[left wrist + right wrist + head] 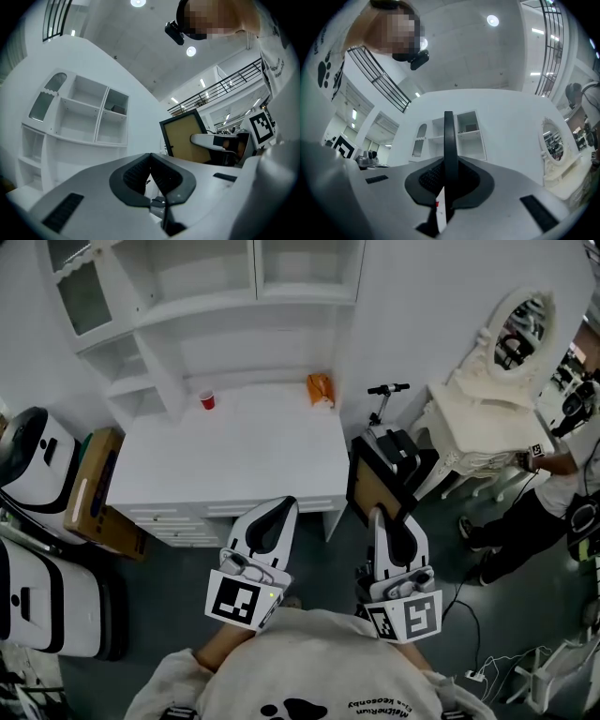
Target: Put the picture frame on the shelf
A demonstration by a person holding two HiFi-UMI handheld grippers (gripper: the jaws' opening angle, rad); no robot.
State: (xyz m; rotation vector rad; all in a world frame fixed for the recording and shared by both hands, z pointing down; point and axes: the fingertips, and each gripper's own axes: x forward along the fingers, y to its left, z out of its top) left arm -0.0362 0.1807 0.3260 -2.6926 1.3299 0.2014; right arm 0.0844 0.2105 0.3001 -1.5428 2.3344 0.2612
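Note:
A black picture frame with a brown backing stands upright in the air to the right of the white desk. My right gripper is shut on its lower edge. In the right gripper view the picture frame shows edge-on as a thin black bar between the jaws. My left gripper hovers over the desk's front edge, shut and empty. From the left gripper view the picture frame appears at the right, with the white shelf unit at the left. The shelf unit rises behind the desk.
A red cup and an orange packet sit at the back of the desk. A cardboard box and white cases stand at the left. An ornate white dressing table with mirror is at the right, a person beside it.

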